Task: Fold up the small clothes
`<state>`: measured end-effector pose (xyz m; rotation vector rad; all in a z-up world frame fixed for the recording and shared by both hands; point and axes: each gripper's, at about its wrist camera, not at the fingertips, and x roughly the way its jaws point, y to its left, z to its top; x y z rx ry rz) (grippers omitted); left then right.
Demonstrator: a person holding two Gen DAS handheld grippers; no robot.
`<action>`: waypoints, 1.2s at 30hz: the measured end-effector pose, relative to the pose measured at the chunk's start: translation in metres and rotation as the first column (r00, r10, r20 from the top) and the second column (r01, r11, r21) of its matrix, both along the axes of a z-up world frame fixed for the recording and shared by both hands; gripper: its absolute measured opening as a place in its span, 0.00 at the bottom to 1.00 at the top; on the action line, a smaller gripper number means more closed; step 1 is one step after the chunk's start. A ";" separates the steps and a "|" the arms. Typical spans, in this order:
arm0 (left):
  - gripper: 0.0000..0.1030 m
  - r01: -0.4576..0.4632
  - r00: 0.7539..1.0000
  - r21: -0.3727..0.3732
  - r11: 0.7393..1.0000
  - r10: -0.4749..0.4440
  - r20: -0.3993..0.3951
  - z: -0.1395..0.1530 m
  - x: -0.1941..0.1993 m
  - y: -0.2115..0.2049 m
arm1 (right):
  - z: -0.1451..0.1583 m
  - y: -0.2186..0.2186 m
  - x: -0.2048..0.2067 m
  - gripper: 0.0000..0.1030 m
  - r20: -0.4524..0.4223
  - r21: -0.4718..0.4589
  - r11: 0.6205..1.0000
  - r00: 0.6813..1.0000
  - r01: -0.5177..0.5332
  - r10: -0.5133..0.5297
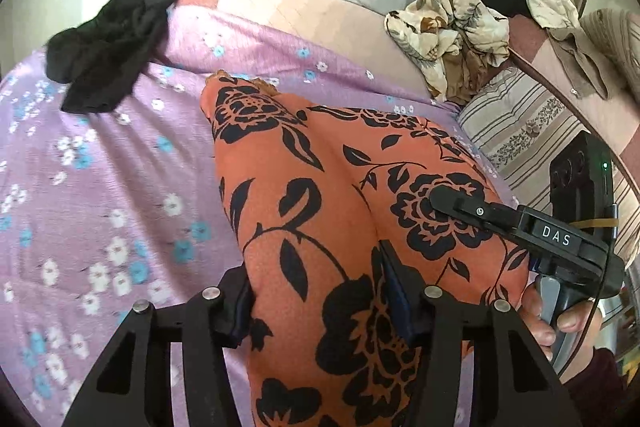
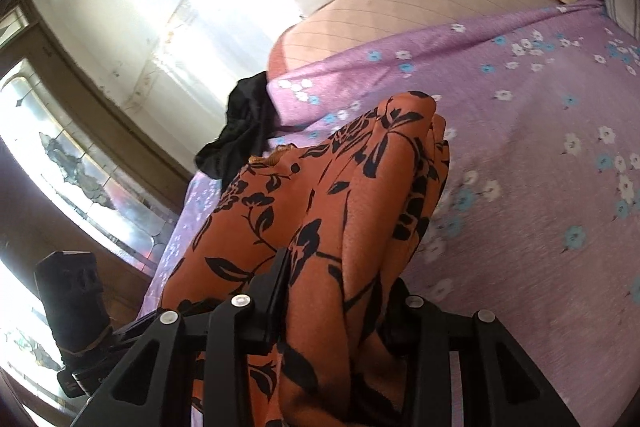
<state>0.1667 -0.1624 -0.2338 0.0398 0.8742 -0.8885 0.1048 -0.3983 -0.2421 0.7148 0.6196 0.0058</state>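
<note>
Both my grippers are clamped on the orange flowered cloth. Left gripper pinches a bunched fold at bottom centre of its frame; right gripper does the same in its own view. Cloth fills the lower middle, draped over the purple sheet. Black garment lies upper left, crumpled beige pile upper right.

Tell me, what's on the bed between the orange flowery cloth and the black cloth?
Only bare purple sheet separates orange cloth and black cloth, in the left wrist view.
</note>
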 end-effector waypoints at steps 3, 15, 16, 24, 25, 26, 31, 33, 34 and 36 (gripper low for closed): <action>0.55 -0.021 1.000 -0.001 1.000 0.021 -0.004 0.003 -0.008 0.019 | 0.004 0.015 -0.004 0.37 0.004 -0.005 1.000 1.000 -0.018 0.018; 0.55 -0.117 0.986 0.016 0.993 0.114 0.124 0.023 -0.074 0.084 | 0.011 0.080 -0.048 0.37 0.079 0.010 0.998 0.995 -0.060 0.059; 0.55 -0.126 0.985 0.022 0.992 0.123 0.121 0.021 -0.078 0.088 | 0.009 0.084 -0.050 0.37 0.075 0.015 0.998 0.995 -0.064 0.063; 0.55 -0.159 0.986 0.093 0.983 0.153 0.066 -0.007 -0.100 0.107 | -0.019 0.110 -0.071 0.37 0.006 0.024 0.998 0.998 -0.058 0.058; 0.55 -0.159 0.986 0.113 0.981 0.153 0.068 -0.012 -0.104 0.106 | -0.025 0.111 -0.073 0.37 -0.012 0.030 0.998 0.998 -0.055 0.055; 0.56 -0.159 0.986 0.132 0.979 0.151 0.068 -0.017 -0.106 0.105 | -0.029 0.112 -0.075 0.37 -0.027 0.034 0.998 0.998 -0.051 0.052; 0.67 -0.195 0.981 0.253 0.948 0.185 0.066 -0.040 -0.114 0.107 | -0.045 0.112 -0.080 0.41 -0.128 0.037 0.999 0.991 -0.035 0.039; 0.73 -0.208 0.977 0.267 0.941 0.190 0.094 -0.038 -0.118 0.112 | -0.043 0.106 -0.087 0.46 -0.160 0.026 1.000 0.987 -0.005 0.009; 0.73 -0.225 0.972 0.277 0.934 0.194 0.134 -0.034 -0.121 0.116 | -0.039 0.102 -0.091 0.49 -0.161 0.012 1.000 0.987 0.012 -0.010; 0.78 -0.266 0.952 0.290 0.919 0.203 0.228 -0.025 -0.126 0.122 | -0.025 0.093 -0.100 0.49 -0.140 -0.057 0.996 0.987 0.070 -0.077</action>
